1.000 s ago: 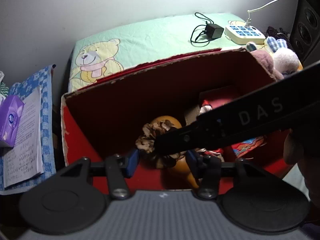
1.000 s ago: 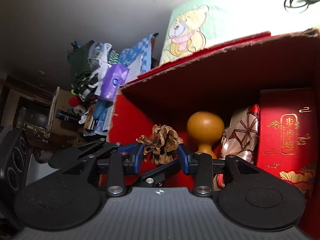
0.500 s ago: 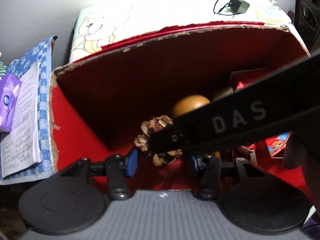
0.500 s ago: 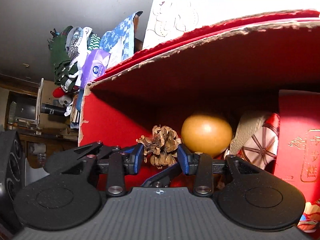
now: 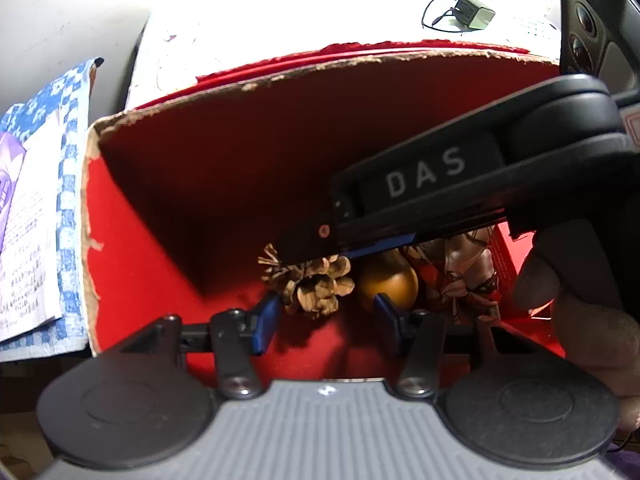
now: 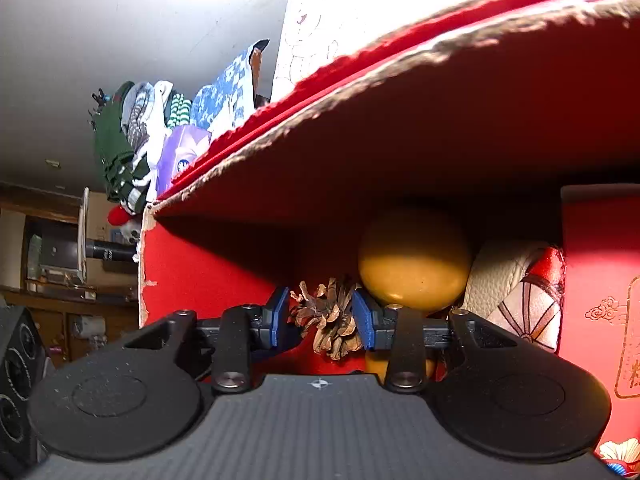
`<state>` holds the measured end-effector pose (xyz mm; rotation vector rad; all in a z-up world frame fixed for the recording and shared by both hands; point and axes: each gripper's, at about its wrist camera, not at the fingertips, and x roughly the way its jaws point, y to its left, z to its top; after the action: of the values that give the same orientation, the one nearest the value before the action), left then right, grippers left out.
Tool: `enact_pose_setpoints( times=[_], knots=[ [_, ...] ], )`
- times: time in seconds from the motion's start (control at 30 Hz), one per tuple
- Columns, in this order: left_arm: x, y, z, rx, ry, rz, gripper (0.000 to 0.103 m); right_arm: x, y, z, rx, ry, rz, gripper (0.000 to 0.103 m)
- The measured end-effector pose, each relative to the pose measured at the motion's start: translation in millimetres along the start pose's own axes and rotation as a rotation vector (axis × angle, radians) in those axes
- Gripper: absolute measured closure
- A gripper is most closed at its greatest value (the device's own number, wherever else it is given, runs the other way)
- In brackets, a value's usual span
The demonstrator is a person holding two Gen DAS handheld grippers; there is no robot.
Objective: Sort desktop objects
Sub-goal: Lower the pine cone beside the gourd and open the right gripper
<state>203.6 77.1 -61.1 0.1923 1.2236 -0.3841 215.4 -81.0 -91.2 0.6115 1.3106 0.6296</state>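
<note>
I am working in a lived-in home: a teddy-bear print cloth (image 6: 308, 32) is covering the surface, rumpled clothes (image 6: 132, 136) are lying heaped, and a torn red cardboard box (image 5: 132, 280) is sitting alongside.

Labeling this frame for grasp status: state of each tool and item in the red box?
right tool: shut on pine cone
left tool: open, empty
pine cone: gripped, low inside the box
red box: open-topped, edges frayed
yellow gourd: inside box, beside the pine cone
</note>
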Motion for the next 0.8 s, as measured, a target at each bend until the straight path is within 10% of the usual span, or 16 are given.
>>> enact_pose_setpoints(
  times=[0.8],
  knots=[
    [-11.9, -5.2, -3.2, 0.004, -0.027, 0.032, 0.045, -9.3, 8.9, 3.3, -0.054, -0.092, 0.061, 0.062]
  ],
)
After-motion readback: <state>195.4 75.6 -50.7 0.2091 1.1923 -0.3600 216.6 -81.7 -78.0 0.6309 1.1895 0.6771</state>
